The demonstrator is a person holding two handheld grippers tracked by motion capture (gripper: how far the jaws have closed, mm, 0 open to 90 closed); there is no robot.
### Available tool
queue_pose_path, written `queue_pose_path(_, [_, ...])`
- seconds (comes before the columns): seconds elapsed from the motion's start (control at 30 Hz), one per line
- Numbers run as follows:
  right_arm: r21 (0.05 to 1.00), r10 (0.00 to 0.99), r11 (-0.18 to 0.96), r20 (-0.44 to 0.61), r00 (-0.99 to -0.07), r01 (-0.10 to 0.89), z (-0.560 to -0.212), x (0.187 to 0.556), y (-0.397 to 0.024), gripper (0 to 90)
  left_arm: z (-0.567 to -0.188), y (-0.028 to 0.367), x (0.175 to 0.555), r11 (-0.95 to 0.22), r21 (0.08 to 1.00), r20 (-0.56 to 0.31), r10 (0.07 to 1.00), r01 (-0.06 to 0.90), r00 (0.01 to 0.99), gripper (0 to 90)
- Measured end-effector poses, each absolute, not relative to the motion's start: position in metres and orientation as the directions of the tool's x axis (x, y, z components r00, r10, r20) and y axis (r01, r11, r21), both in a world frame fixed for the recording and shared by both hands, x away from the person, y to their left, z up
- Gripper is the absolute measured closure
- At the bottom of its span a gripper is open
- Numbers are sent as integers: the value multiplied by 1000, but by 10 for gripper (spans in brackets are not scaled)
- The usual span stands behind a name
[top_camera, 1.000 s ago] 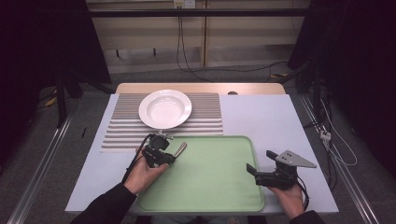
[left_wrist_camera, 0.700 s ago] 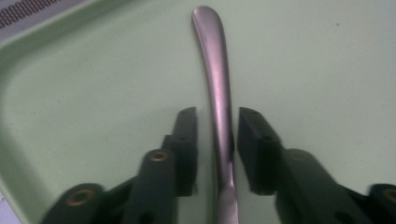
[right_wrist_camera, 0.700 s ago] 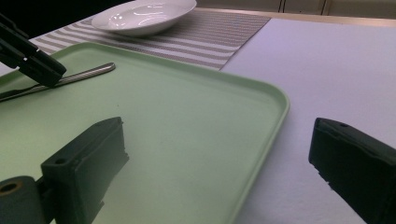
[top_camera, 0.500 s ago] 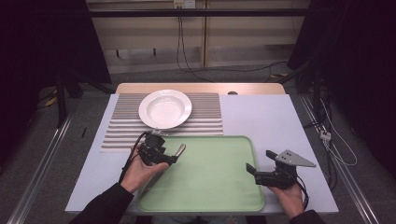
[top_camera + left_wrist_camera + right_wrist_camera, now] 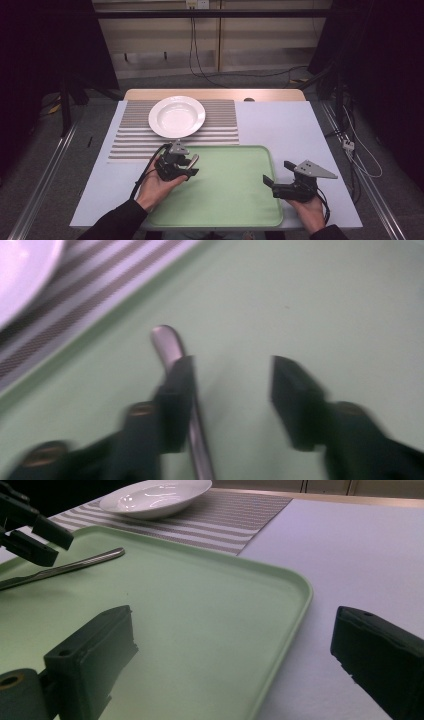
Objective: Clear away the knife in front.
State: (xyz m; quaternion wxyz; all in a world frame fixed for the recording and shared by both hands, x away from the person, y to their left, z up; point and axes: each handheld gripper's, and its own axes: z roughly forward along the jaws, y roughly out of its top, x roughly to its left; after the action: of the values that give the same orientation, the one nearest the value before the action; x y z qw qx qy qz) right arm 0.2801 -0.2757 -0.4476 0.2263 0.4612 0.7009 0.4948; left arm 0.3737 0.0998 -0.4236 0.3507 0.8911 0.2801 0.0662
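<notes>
1. In the high view, my left gripper [image 5: 186, 167] sits at lower left of centre, over the upper left corner of a pale green plastic tray [image 5: 235, 200] with rounded corners.
2. In the left gripper view, a slim silver metal utensil handle [image 5: 172, 347] lies on the tray; its rounded end points toward the top of the frame. The left jaw stands against the handle, while the right jaw stands well apart from it. These jaws have just been closing and stand partly apart, with no squeeze on the handle.
3. My right gripper [image 5: 270, 184] hovers at lower right in the high view, at the tray's right edge, its jaws spread wide with nothing between them.
4. A round white ceramic plate [image 5: 176, 116] rests on a grey striped placemat [image 5: 220, 125] above the tray, at upper centre.
</notes>
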Motion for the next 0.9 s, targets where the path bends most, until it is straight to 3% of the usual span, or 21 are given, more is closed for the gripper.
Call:
queue_pose_path(0.03, [901, 871, 87, 137, -472, 424, -448, 280, -276, 38, -425, 99, 374, -602, 656, -80, 544, 455, 835, 659])
queue_pose_path(0.1, [902, 872, 87, 137, -471, 423, -447, 280, -275, 38, -429, 98, 376, -606, 648, -107, 527, 461, 843, 846])
queue_pose_path(0.17, [902, 873, 88, 135, -469, 424, -447, 280, -276, 38, -432, 96, 377, -617, 632, -103, 533, 469, 840, 900])
queue_pose_path(0.6, [901, 878, 84, 135, -458, 426, -447, 277, -277, 38, -441, 95, 382, -658, 594, -29, 558, 463, 830, 900])
queue_pose_path(0.9, [901, 877, 83, 137, -460, 426, -447, 277, -277, 38, -441, 97, 383, -653, 590, -40, 564, 475, 825, 900])
